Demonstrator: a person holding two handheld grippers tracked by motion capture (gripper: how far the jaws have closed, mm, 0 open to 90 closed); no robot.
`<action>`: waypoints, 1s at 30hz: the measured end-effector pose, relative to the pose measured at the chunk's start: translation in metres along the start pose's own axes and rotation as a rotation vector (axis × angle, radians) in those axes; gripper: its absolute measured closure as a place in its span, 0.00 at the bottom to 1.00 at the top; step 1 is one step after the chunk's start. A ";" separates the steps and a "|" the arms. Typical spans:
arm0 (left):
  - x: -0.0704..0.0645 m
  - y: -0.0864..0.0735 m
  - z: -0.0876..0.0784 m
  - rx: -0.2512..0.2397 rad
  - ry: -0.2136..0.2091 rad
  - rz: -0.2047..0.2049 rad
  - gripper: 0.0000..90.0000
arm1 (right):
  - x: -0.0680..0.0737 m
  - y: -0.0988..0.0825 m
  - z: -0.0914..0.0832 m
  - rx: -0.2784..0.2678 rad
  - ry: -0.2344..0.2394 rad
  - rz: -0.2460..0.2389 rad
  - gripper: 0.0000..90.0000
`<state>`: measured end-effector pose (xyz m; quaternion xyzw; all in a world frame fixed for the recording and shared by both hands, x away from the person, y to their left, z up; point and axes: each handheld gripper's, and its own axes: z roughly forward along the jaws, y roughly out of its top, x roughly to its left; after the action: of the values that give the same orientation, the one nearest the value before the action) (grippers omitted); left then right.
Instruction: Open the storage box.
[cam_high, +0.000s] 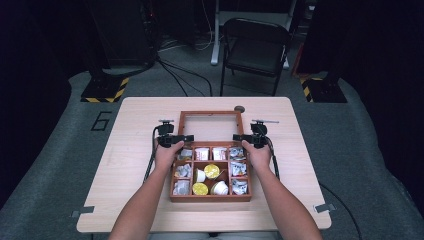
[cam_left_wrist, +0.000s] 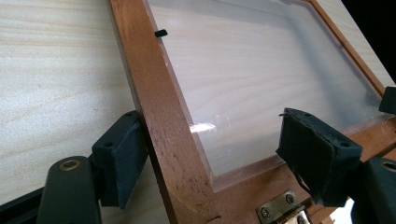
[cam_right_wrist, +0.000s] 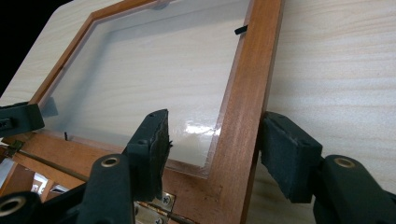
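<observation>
Two grippers straddle the side rails of a wooden box's opened lid (cam_high: 210, 116), which lies flat on the tabletop (cam_high: 135, 150) behind the box (cam_high: 210, 198), full of cups and packets. Left gripper (cam_high: 176, 139) fingers (cam_left_wrist: 122, 154) stand apart around the left rail, not pressing. Right gripper (cam_high: 247, 138) fingers (cam_right_wrist: 286, 154) bracket the right rail loosely. Gripper views reveal the clear pane and a brass hinge (cam_left_wrist: 279, 205).

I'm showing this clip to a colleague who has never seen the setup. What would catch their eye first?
The wooden box at the table's middle, its compartments packed with yellow-lidded cups and wrapped packets. Behind it the glass-paned lid lies folded open. The left gripper and right gripper each straddle a side rail of that lid near the hinges, with the jaws not clamped on it.
</observation>
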<state>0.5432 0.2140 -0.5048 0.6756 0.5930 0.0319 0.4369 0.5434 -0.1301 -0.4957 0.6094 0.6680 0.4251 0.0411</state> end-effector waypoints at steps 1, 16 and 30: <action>0.001 0.000 0.000 0.005 -0.002 0.002 0.28 | 0.000 0.000 0.000 0.003 0.000 0.003 0.47; 0.003 0.000 0.000 0.016 -0.009 -0.021 0.28 | -0.001 0.000 0.001 0.027 0.008 0.067 0.47; 0.011 0.002 -0.012 -0.003 0.007 -0.003 0.34 | 0.000 0.003 -0.008 -0.004 -0.005 0.023 0.45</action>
<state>0.5416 0.2304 -0.5011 0.6740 0.5955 0.0345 0.4357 0.5407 -0.1351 -0.4891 0.6180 0.6601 0.4252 0.0394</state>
